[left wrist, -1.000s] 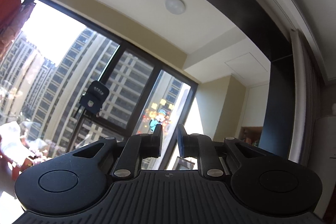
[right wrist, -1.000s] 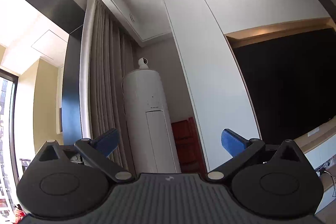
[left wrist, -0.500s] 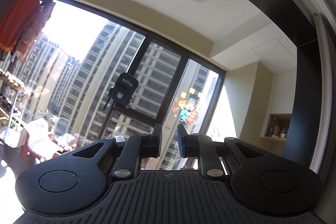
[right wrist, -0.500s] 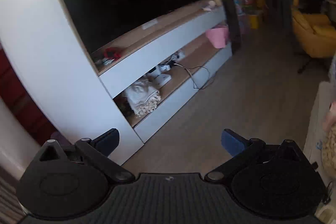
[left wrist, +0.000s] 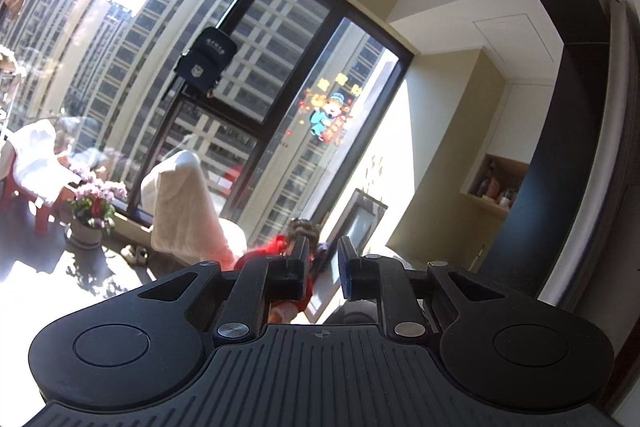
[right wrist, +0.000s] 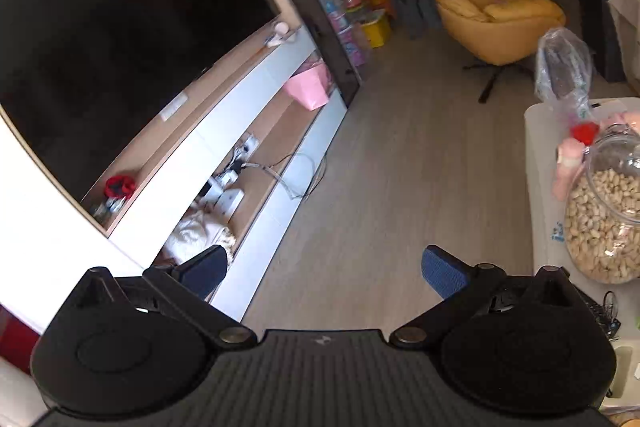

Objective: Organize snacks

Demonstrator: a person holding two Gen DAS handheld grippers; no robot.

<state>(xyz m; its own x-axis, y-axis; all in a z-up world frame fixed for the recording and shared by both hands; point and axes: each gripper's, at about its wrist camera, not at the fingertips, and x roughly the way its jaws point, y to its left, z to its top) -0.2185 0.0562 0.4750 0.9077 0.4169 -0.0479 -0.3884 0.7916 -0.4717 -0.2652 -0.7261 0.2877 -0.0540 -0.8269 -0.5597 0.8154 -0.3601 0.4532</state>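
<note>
In the right wrist view a glass jar of pistachios (right wrist: pixel 604 219) stands on a white table (right wrist: pixel 540 163) at the right edge, with a clear plastic bag of dark snacks (right wrist: pixel 564 71) behind it. My right gripper (right wrist: pixel 324 267) is open and empty, over the floor to the left of the table. My left gripper (left wrist: pixel 323 257) is nearly shut with a narrow gap and holds nothing; it points at a balcony window, with no snacks in its view.
A white TV cabinet (right wrist: pixel 224 155) with a dark screen runs along the left, wooden floor (right wrist: pixel 380 167) between it and the table. A yellow armchair (right wrist: pixel 496 19) stands far back. The left wrist view shows a window (left wrist: pixel 240 75), a covered chair (left wrist: pixel 188 211) and potted flowers (left wrist: pixel 90 207).
Both grippers tilted downward. The right view swung from the ceiling and wall to the TV cabinet, floor and snack table. The left view dropped to show the balcony furniture. Finger openings are unchanged.
</note>
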